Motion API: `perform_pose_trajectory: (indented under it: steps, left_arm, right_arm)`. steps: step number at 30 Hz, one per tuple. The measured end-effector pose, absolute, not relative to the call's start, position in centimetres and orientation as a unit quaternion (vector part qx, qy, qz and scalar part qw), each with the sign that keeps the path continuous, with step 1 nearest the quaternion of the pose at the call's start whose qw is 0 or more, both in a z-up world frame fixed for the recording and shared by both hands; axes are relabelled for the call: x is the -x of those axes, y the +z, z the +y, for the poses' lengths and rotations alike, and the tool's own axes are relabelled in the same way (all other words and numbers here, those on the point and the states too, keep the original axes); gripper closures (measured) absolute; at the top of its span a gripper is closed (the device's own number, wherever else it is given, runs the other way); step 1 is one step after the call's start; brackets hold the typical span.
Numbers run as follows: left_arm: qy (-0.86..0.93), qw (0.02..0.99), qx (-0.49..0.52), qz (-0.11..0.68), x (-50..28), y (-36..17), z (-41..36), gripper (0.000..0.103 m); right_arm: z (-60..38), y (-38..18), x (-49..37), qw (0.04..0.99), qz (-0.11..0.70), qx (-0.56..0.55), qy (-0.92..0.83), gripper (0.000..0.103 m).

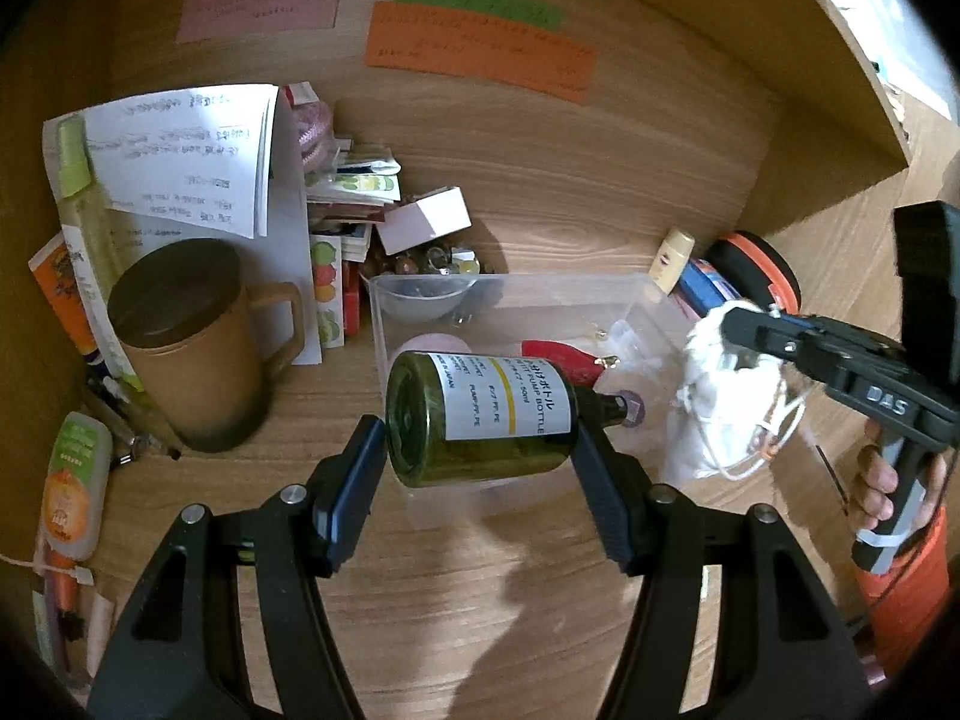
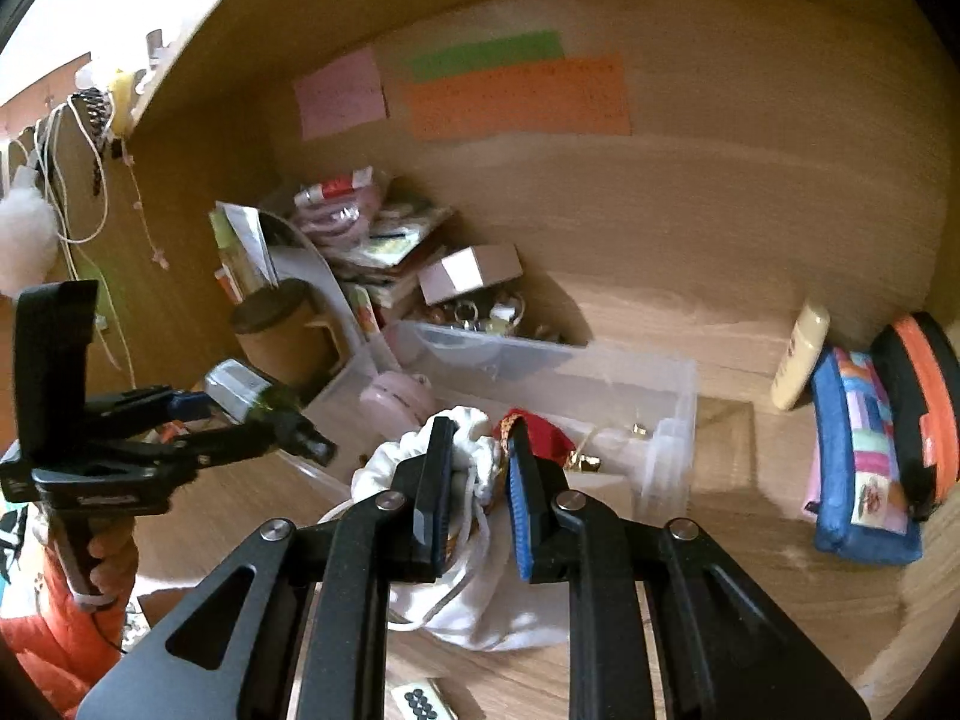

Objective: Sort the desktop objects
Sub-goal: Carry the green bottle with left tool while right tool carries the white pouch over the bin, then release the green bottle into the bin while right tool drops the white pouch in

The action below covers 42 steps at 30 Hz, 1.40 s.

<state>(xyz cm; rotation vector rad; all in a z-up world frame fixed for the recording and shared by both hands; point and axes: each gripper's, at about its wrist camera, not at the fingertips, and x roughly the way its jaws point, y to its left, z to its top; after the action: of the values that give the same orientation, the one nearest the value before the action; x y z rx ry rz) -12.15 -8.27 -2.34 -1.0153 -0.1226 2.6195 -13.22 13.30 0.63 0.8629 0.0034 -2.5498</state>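
Observation:
My left gripper point(image 1: 480, 426) is shut on a dark green pump bottle point(image 1: 480, 417) with a white label, held sideways above the desk, its black pump end pointing right. The same bottle point(image 2: 255, 399) shows at the left of the right wrist view. My right gripper point(image 2: 480, 447) is shut on the gathered neck of a white drawstring pouch point(image 2: 474, 612), which hangs below the fingers. In the left wrist view that pouch point(image 1: 720, 414) dangles at the right. A clear plastic box point(image 1: 636, 288) sits behind both, holding a pink case point(image 2: 396, 399) and a red item point(image 2: 549, 435).
A brown lidded mug point(image 1: 198, 348) stands left, with papers point(image 1: 186, 156), a stack of cards and a small white box point(image 1: 429, 219) behind. A cream tube point(image 2: 801, 357), a blue patchwork pouch point(image 2: 864, 474) and an orange-black case point(image 2: 924, 402) lean at the right. Coloured notes point(image 1: 480, 51) hang on the back wall.

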Motion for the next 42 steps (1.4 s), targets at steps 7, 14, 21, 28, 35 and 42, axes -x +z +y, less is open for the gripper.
perform_pose_trajectory:
  steps: [7, 14, 21, 28, 35, 42]
  left_arm:
    - [0.915, 0.168, 0.363, -0.047, 13.0, -2.7, -8.4, 0.040]
    - [0.916, 0.161, 0.365, -0.048, 14.0, -2.6, -8.7, 0.040]
    - [0.913, 0.165, 0.371, -0.045, 15.2, -2.9, -8.6, 0.040]
    - [0.909, 0.167, 0.381, -0.041, 16.5, -3.4, -8.0, 0.040]
    - [0.904, 0.169, 0.391, -0.033, 17.8, -3.8, -7.3, 0.040]
    - [0.900, 0.161, 0.403, -0.023, 18.9, -4.5, -7.0, 0.040]
  right_arm:
    - [12.8, 0.9, 14.2, 0.214, 0.010, -0.308, -0.927, 0.089]
    - [12.8, 0.3, 16.0, 0.196, 0.009, -0.309, -0.931, 0.089]
    - [13.1, -0.4, 17.8, 0.179, 0.010, -0.310, -0.934, 0.090]
    - [14.0, -0.6, 19.7, 0.170, -0.009, -0.316, -0.933, 0.093]
    - [13.9, -0.8, 22.1, 0.165, -0.002, -0.328, -0.930, 0.096]
    - [13.1, -1.8, 25.5, 0.156, 0.019, -0.353, -0.922, 0.097]
